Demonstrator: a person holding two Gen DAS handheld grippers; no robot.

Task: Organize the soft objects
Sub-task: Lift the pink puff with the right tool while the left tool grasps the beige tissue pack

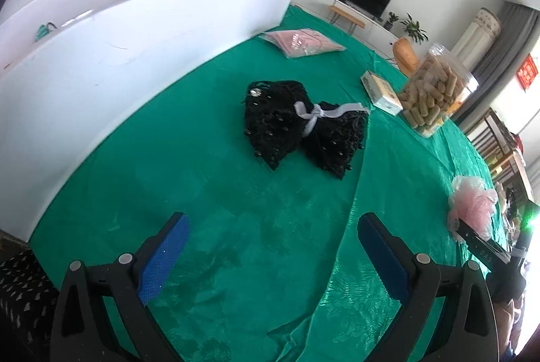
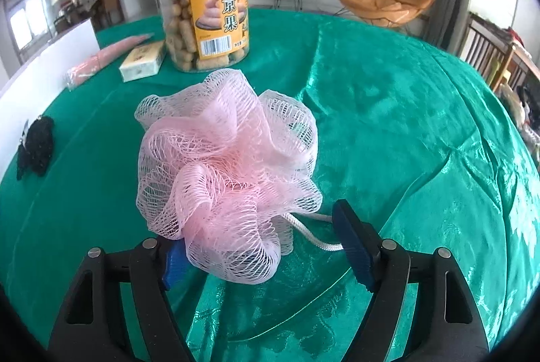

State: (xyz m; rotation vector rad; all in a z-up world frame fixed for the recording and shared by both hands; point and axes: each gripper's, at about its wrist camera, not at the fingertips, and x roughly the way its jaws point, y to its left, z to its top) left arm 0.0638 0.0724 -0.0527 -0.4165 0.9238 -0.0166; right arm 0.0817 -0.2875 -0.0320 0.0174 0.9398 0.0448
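The right gripper (image 2: 266, 247), fingers spread, is bracketing a pink mesh sponge (image 2: 226, 173) for closing, while the left gripper (image 1: 270, 257) is hovering released.

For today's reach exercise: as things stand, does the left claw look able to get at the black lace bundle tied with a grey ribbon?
Probably yes. The left claw stands open and empty, pointing towards the black lace bundle, with only bare green cloth between them. Nothing blocks the way; it would just need to move forward.
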